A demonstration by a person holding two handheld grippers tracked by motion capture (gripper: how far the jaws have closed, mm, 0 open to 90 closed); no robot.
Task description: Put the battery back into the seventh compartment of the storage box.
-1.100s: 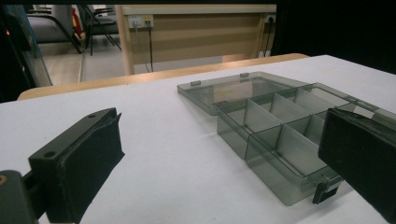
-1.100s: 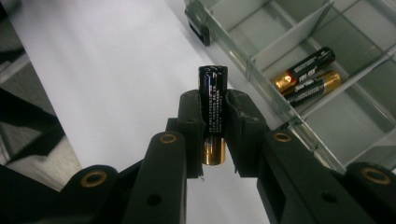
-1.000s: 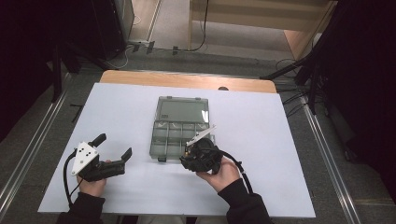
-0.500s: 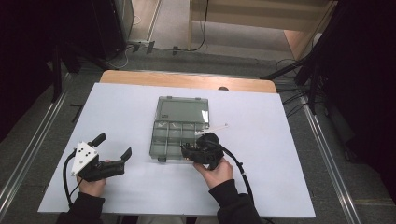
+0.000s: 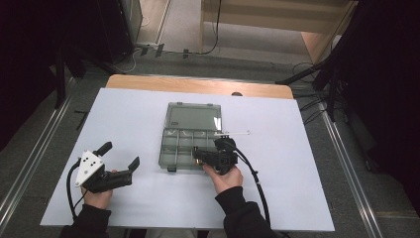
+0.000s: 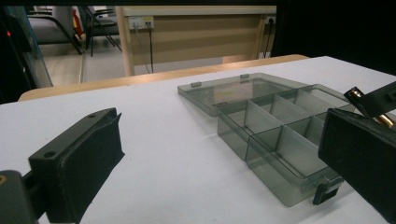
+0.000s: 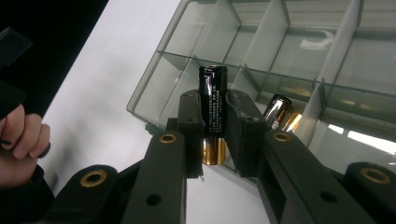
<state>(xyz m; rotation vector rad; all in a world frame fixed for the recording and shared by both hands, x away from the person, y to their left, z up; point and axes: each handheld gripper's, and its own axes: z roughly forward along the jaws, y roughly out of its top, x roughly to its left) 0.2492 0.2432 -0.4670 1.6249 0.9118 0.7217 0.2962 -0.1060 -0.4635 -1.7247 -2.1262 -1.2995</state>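
Note:
A smoky clear compartment box (image 5: 177,145) lies open in the middle of the white table, its lid (image 5: 193,116) flat on the far side. My right gripper (image 5: 198,155) hovers over the box's near right compartments, shut on a black and gold battery (image 7: 213,105) that stands upright between its pads (image 7: 192,122). A second battery (image 7: 276,111) lies in the compartment just beyond. My left gripper (image 5: 119,155) rests at the near left, open with nothing between its jaws. In the left gripper view the box (image 6: 280,126) sits ahead to the right.
A thin white strip (image 5: 234,133) lies at the box's right edge. The white sheet (image 5: 297,188) covers a wooden table whose far edge (image 5: 198,85) shows. Cables trail from both grippers toward the near edge. Dark floor and metal rails flank the table.
My right gripper has moved left and down over the box's near compartments and rolled so that its grey plate has turned out of sight. The left gripper has not moved.

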